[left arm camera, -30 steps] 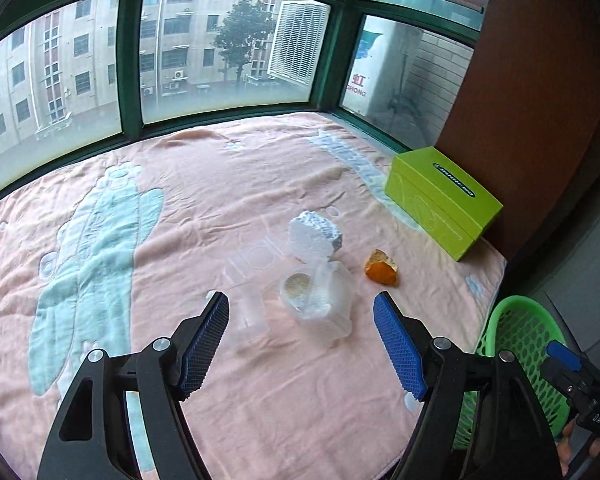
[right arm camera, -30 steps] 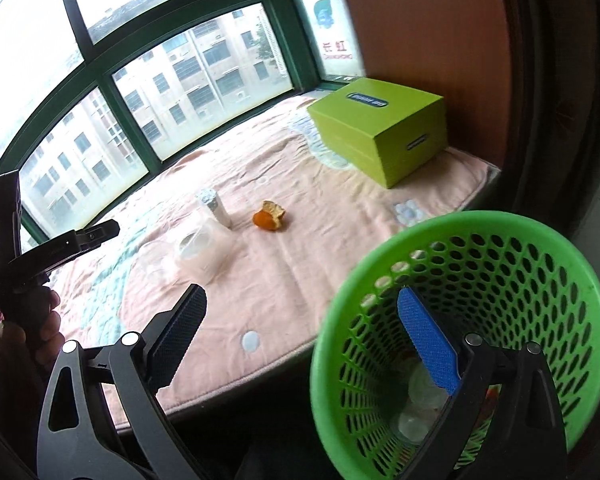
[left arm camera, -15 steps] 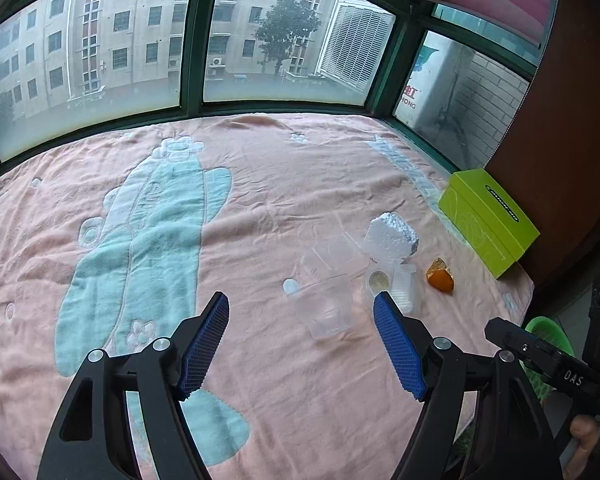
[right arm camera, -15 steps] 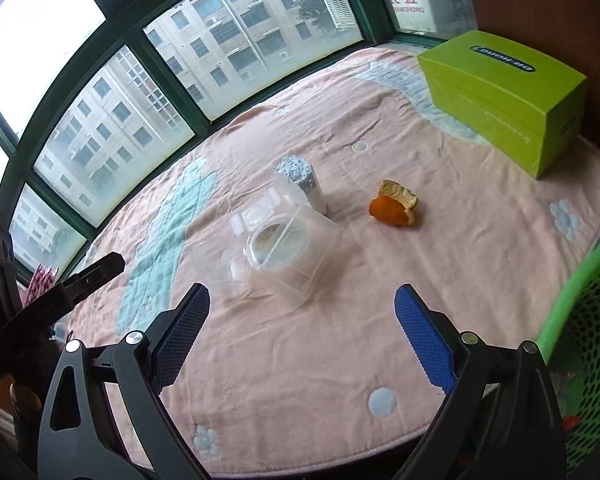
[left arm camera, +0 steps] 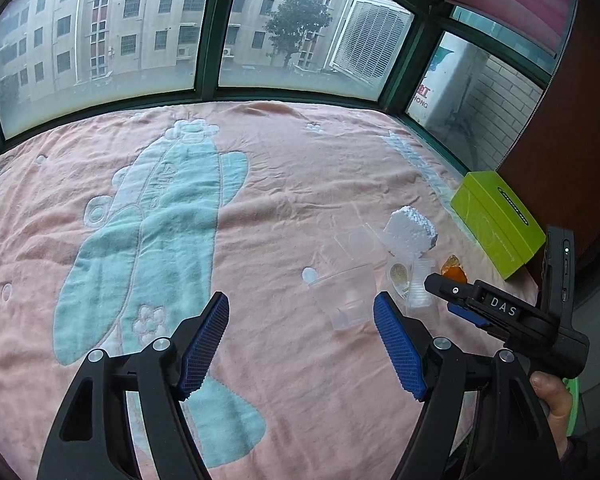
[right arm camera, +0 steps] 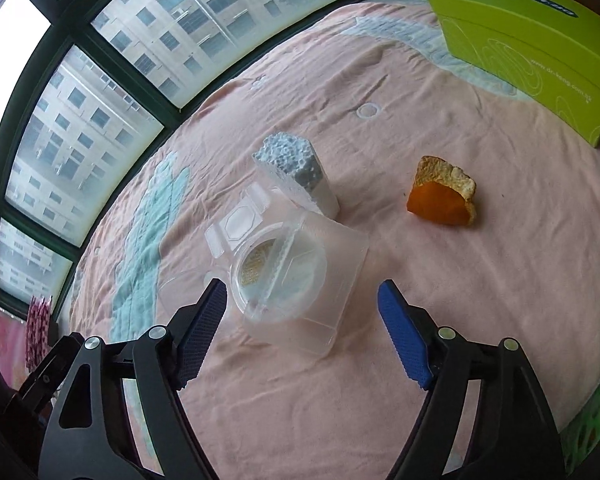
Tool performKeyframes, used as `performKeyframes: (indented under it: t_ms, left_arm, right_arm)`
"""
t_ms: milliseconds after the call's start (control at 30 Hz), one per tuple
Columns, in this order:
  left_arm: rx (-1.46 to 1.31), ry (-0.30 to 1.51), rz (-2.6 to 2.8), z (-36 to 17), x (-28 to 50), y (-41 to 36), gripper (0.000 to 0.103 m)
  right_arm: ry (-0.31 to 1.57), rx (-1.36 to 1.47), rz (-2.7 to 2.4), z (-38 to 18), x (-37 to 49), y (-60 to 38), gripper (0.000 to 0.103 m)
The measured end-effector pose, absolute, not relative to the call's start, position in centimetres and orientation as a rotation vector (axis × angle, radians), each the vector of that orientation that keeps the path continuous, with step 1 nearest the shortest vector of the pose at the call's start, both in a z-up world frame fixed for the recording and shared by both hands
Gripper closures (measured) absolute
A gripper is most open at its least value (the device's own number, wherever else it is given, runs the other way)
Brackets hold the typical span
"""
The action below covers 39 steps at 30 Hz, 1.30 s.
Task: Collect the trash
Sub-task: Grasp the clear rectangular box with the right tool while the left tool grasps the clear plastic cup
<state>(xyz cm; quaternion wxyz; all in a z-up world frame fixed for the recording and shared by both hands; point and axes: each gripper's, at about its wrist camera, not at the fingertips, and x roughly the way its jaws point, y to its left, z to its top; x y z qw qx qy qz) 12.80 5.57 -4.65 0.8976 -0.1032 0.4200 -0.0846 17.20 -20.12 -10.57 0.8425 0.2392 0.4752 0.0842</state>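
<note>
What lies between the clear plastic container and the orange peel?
Only bare pink blanket between clear plastic container and orange peel, seen in the right wrist view.

Pink blanket [right arm camera: 420, 320] with teal motif, bearing clear plastic tub [right arm camera: 296, 276], clear cup [left arm camera: 346, 294], foam block [right arm camera: 296, 164], orange peel [right arm camera: 444, 200] and green box [right arm camera: 532, 40].

The right tongs [right arm camera: 302, 330] have just been closing, standing apart around a clear plastic container [right arm camera: 296, 276] lying on the bed [right arm camera: 480, 280], not touching it; orange peel [right arm camera: 442, 196] is sitting nearby.
</note>
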Motion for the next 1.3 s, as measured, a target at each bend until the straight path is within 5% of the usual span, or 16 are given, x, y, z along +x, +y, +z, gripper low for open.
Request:
performKeyframes:
  t_ms: [267,1300]
  left_arm:
    - [-0.226,0.901,-0.181,-5.9,13.3,4.9,0.031]
    - [-0.246,0.985,-0.145,-11.4,19.1,-1.6,0.031]
  right_arm:
    - [1.035,0.525,0.189,-12.0,18.1,-20.1,0.050]
    - [0.782,0.268,0.101,-5.1,8.2,-24.6,0.050]
